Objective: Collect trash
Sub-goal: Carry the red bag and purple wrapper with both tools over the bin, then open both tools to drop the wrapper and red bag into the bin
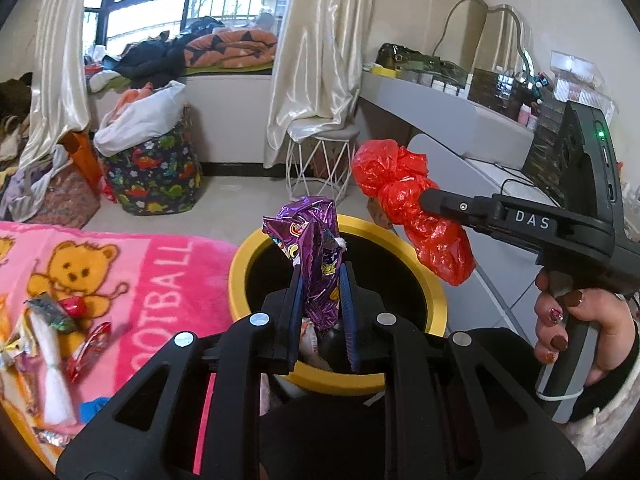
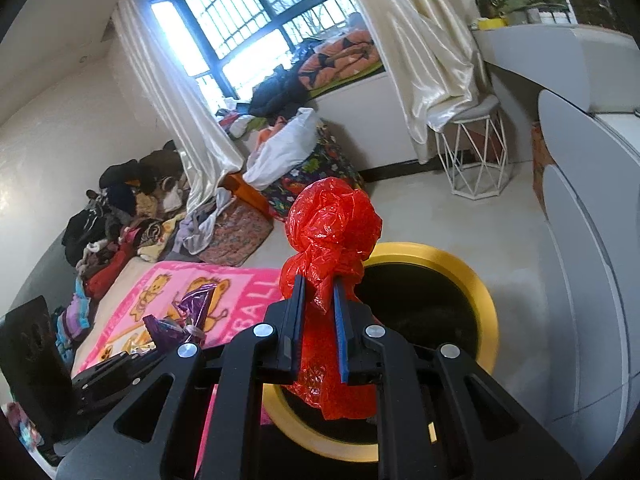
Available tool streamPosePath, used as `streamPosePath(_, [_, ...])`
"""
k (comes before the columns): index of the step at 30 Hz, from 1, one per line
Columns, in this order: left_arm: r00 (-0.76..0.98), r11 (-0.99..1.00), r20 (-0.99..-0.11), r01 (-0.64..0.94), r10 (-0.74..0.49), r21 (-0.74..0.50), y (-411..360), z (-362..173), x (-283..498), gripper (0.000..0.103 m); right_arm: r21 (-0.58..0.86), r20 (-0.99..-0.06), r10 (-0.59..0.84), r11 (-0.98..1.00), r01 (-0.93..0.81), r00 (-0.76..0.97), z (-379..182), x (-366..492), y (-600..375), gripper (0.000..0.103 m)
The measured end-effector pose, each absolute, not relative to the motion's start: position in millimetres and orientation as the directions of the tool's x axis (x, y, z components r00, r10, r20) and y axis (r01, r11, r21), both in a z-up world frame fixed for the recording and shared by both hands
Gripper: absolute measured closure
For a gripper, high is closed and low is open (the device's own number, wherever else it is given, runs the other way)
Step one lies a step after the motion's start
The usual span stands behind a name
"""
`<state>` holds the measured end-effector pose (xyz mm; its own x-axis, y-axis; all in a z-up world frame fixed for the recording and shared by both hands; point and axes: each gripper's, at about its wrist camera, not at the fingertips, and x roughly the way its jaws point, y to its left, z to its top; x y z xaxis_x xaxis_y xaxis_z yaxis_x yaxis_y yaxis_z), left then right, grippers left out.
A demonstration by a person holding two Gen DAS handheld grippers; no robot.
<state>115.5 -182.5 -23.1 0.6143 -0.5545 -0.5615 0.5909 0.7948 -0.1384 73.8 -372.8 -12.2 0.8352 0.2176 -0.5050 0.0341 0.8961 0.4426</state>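
Note:
My left gripper [image 1: 322,270] is shut on a crumpled purple snack wrapper [image 1: 316,252] and holds it over the open mouth of the yellow-rimmed black trash bin [image 1: 434,292]. My right gripper [image 2: 319,282] is shut on a crumpled red plastic bag [image 2: 332,228] and holds it above the near edge of the same bin [image 2: 486,312]. In the left wrist view the red bag [image 1: 404,196] and the right gripper [image 1: 430,200] hang over the bin's far right rim. The purple wrapper [image 2: 192,312] shows at lower left in the right wrist view.
A pink teddy-bear blanket [image 1: 132,264] lies left of the bin, with several small wrappers [image 1: 60,320] on it. A white wire stool [image 1: 320,160] stands behind the bin. A grey dressing table [image 1: 452,108] is to the right. Clothes piles and a dinosaur-print bag [image 1: 156,176] lie beyond.

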Motion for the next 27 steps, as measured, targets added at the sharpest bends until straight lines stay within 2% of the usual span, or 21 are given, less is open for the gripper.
streamPosePath(12, [0.567,0.78,-0.623,0.615,-0.539,-0.115,-211.2,-42.2,144.2,0.091,0.464,-0.551,0.195,0.879,0.104,0.811,-33.6,81.0,-392.8,0.09])
streamPosePath(20, [0.474,0.755,-0.685,0.633,-0.553,-0.172,-225.3,-64.8,168.1,0.09,0.49,-0.576,0.204,0.862,0.134,0.792,-46.2,89.1,-404.0,0.088])
streamPosePath(22, [0.45,0.751,-0.698,0.632,-0.556,-0.191,-227.0,-70.2,172.7,0.09,0.508,-0.574,0.215,0.85,0.138,0.79,-48.7,91.9,-407.2,0.081])
streamPosePath(24, [0.431,0.749,-0.709,0.63,-0.559,-0.207,-227.9,-74.4,176.3,0.08,0.514,-0.568,0.206,0.845,0.148,0.797,-49.4,93.7,-408.2,0.072])
streamPosePath(25, [0.432,0.752,-0.708,0.624,-0.558,-0.212,-227.6,-75.1,177.8,0.068,0.514,-0.567,0.205,0.845,0.148,0.797,-49.6,93.7,-409.8,0.068])
streamPosePath(27, [0.429,0.752,-0.705,0.62,-0.564,-0.224,-226.6,-76.2,178.8,0.063,0.509,-0.574,0.19,0.845,0.166,0.796,-51.5,93.4,-412.3,0.057])
